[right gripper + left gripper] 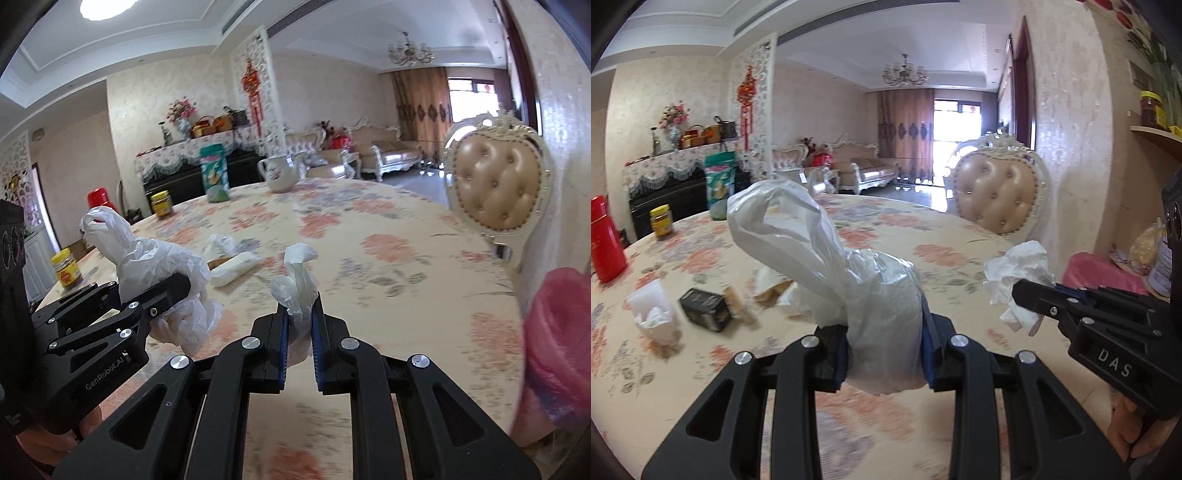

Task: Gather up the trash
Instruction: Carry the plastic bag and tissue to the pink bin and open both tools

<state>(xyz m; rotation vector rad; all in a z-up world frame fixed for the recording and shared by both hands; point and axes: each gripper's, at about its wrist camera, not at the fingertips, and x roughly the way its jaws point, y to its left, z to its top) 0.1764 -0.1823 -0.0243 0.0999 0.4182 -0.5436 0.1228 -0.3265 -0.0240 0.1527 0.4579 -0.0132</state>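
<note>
Though narrow-gapped, jaws around bag point(879, 314), tissue point(299, 291).

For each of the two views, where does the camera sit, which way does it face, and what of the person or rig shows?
Left wrist: sits behind the left hand-held gripper, faces across the floral table toward the living room; gripper clamps a plastic bag; the right hand-held gripper with tissue and some fingers show at right.
Right wrist: sits behind the right hand-held gripper, same heading; the left hand-held gripper shows at left.
Shared: table, padded chair, both pieces of trash, pink bin bag.
</note>
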